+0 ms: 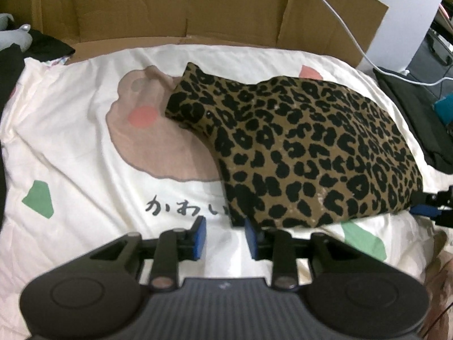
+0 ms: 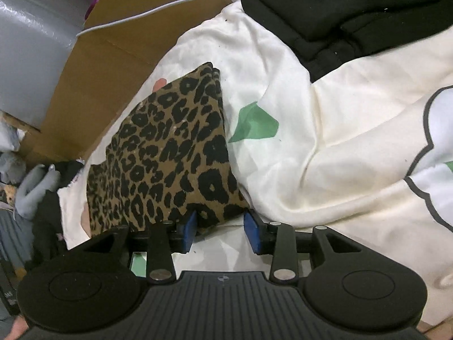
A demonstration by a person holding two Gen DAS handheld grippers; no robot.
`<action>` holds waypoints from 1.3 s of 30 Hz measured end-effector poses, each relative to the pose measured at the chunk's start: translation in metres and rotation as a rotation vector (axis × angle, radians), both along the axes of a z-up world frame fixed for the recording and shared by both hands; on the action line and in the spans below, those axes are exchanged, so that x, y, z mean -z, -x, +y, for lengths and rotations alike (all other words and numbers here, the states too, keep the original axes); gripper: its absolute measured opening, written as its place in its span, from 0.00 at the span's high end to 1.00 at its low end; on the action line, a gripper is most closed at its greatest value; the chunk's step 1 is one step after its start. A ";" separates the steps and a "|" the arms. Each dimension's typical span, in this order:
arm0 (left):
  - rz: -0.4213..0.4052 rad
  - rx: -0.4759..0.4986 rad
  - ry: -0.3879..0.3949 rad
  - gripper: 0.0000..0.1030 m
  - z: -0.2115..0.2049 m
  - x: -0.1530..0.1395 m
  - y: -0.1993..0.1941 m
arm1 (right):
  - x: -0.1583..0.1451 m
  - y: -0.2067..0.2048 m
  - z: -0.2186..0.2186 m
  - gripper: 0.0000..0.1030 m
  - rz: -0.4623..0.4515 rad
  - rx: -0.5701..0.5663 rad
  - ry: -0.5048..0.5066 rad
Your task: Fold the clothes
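A folded leopard-print garment (image 1: 305, 144) lies on a cream bedsheet (image 1: 70, 147) printed with a cartoon face and green patches. My left gripper (image 1: 225, 236) stands open just before the garment's near corner, its right blue pad (image 1: 251, 239) touching the cloth edge, nothing between the pads. In the right wrist view the same leopard-print garment (image 2: 170, 153) runs away to the left. My right gripper (image 2: 220, 231) is open with the garment's near corner lying between its blue pads (image 2: 189, 231). The right gripper's tips (image 1: 433, 202) show at the garment's right corner in the left wrist view.
Flattened cardboard (image 1: 175, 8) walls the far side of the bed. A white cable (image 1: 351, 31) runs over it to the right. Black folded clothing (image 2: 339, 8) sits beyond the sheet on the right side. Dark and grey items (image 1: 25, 45) lie at the far left.
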State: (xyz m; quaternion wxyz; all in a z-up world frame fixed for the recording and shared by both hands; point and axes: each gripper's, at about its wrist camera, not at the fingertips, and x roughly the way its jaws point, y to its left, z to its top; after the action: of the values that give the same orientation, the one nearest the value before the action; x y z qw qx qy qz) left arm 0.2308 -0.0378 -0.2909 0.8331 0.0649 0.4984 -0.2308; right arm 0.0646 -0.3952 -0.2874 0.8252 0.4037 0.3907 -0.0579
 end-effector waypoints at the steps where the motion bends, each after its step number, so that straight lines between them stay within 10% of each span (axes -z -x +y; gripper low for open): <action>1: 0.005 -0.001 0.001 0.68 0.001 0.001 -0.001 | 0.001 0.000 -0.001 0.58 -0.005 0.008 -0.017; 17: 0.017 0.116 0.121 0.59 -0.008 0.016 -0.017 | 0.015 -0.003 -0.012 0.60 -0.030 0.073 -0.179; 23: 0.072 0.079 0.191 0.60 0.001 0.022 -0.024 | 0.021 -0.006 -0.014 0.83 -0.032 0.087 -0.220; 39: 0.157 0.030 0.392 0.69 0.021 0.037 -0.031 | 0.047 -0.005 -0.026 0.81 -0.054 0.189 -0.360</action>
State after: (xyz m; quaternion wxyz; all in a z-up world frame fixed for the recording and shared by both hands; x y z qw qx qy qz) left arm 0.2613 -0.0167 -0.3281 0.7848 -0.1091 0.5065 -0.3400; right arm 0.0694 -0.4208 -0.3341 0.7406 0.5812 0.3329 -0.0537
